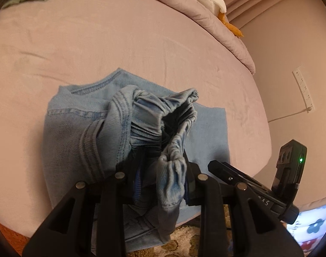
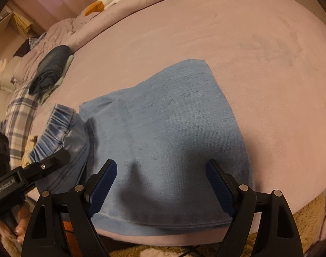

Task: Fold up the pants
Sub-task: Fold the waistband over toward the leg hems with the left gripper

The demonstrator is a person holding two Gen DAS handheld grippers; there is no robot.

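Light-blue pants laid half-folded on pink bed, elastic waistband clamped in left gripper, fingertips hidden by denim, right gripper spread wide above pants, nothing gripped.

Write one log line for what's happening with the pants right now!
left gripper: shut on waistband, lifted | right gripper: open above pants | pants: partly folded on bed

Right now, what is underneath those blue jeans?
The jeans lie on a pink bedsheet, which shows all around them. The left claw lifts their elastic waistband. The sheet directly beneath stays covered.
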